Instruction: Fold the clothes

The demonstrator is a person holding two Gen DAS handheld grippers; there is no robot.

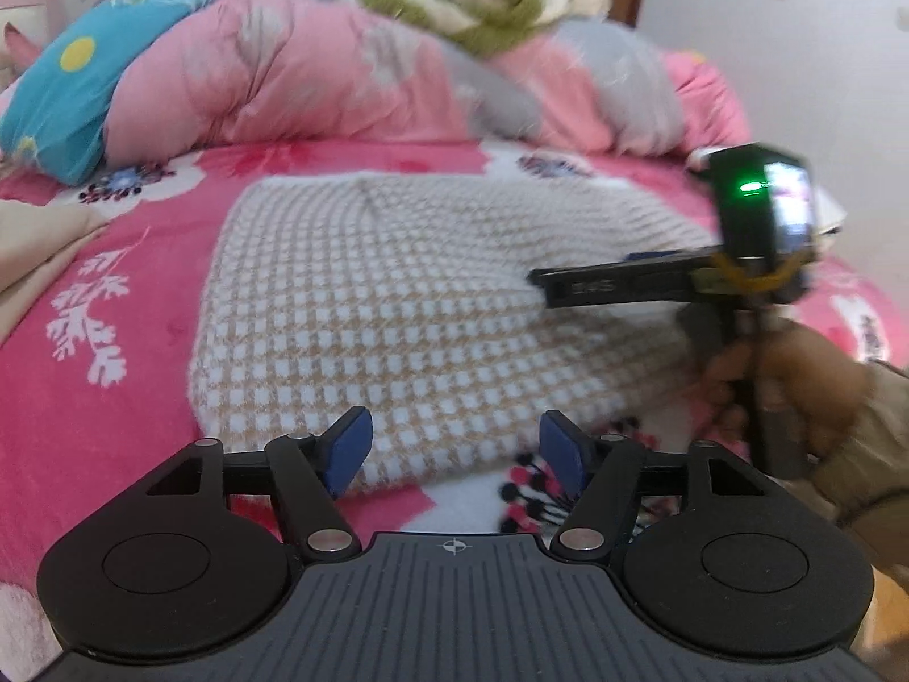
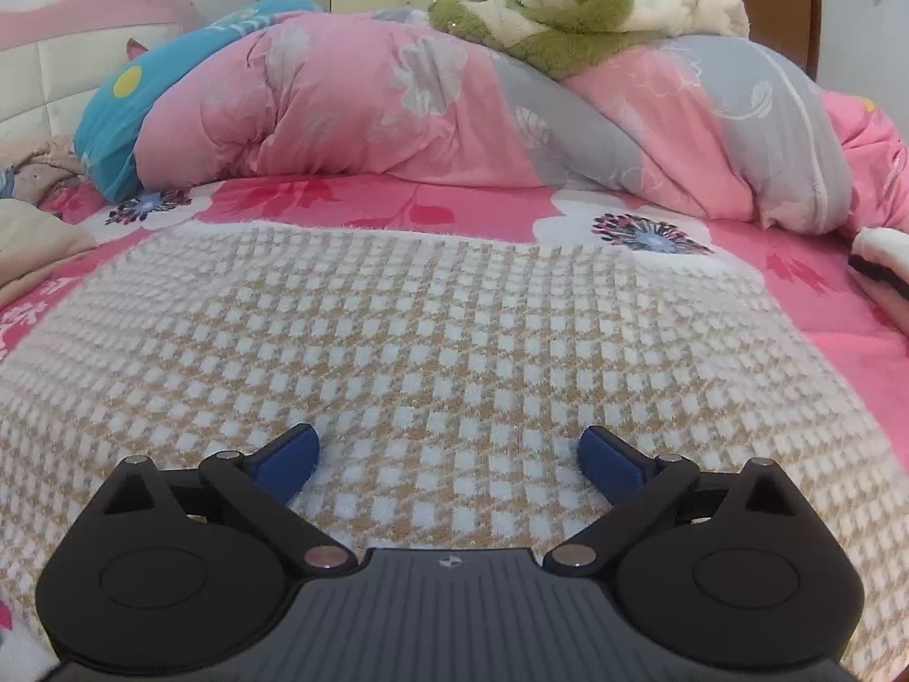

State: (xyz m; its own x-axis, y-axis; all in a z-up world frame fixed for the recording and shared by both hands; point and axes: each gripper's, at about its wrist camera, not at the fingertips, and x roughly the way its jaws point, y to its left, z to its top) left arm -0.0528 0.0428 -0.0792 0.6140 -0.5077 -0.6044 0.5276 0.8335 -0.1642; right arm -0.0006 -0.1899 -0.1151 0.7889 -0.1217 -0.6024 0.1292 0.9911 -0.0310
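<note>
Checked knit garment (image 2: 432,352) is lying folded flat on the pink bedsheet (image 1: 113,386), with the left gripper (image 1: 454,449) hovering spread at its near edge and the right gripper (image 2: 449,454) spreading wide over its middle.

The right claw (image 1: 545,284) is motion-blurred in the left view; the sweater (image 2: 432,352) runs off the right view's edges.
</note>
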